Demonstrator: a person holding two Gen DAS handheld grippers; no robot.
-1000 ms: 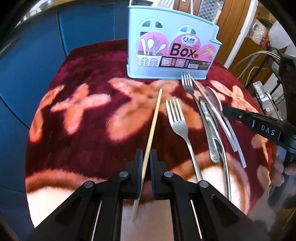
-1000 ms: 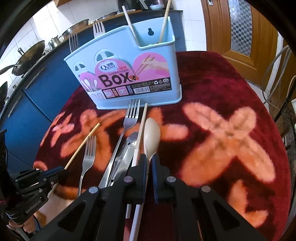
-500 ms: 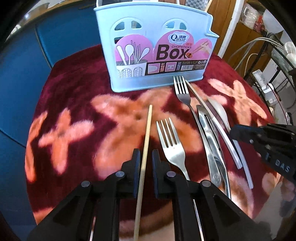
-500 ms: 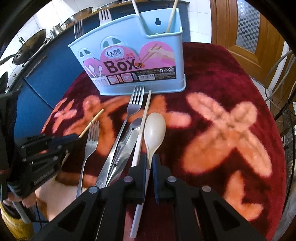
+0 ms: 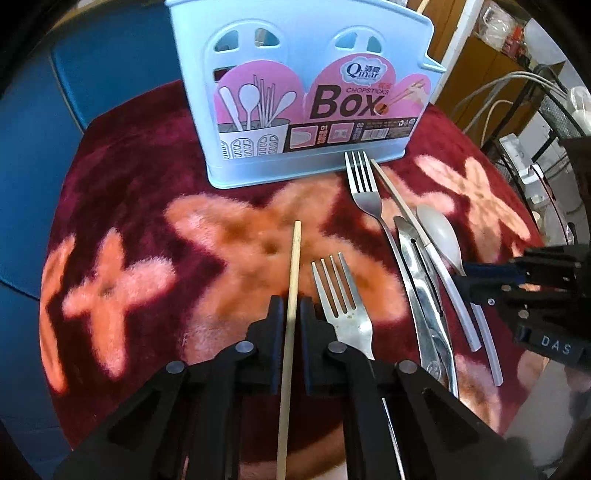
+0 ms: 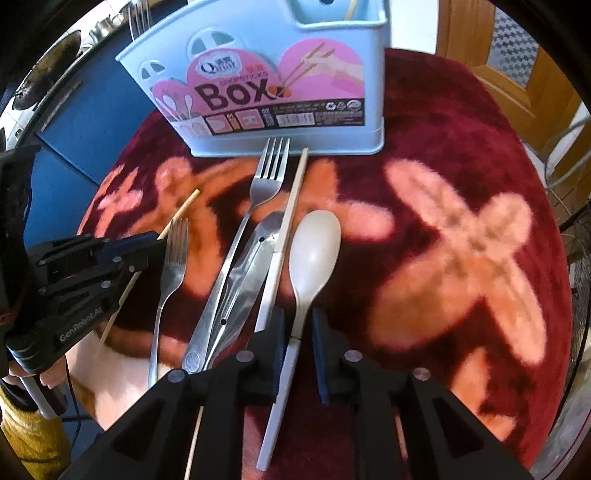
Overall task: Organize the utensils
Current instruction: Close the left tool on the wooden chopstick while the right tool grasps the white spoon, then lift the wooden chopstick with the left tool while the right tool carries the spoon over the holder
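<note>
- The light-blue chopsticks box (image 5: 295,110) is taken as the landmark; it is seen standing upright at the far side of a dark-red floral cloth (image 5: 122,206).
- The left gripper (image 5: 291,317) is shown narrowed on a wooden chopstick (image 5: 293,280), which is held between its fingers and points toward the box.
- A small fork (image 5: 338,291) is laid just beside that chopstick, on the side nearer the other cutlery, tines toward the box.
- A longer fork (image 6: 267,177) is seen with its tines touching the foot of the box.
- A two-tone chopstick (image 6: 291,210) is laid beside the longer fork, its tip near the box base.
- A steel utensil (image 6: 240,280) is lodged between the fork's handle and that chopstick; its type cannot be told.
- The right gripper (image 6: 297,332) is shown narrowed around the handle of a pale plastic spoon (image 6: 314,247); the bowl is directed toward the box.
- One chopstick (image 6: 351,9) is seen standing inside the box's end compartment.
</note>
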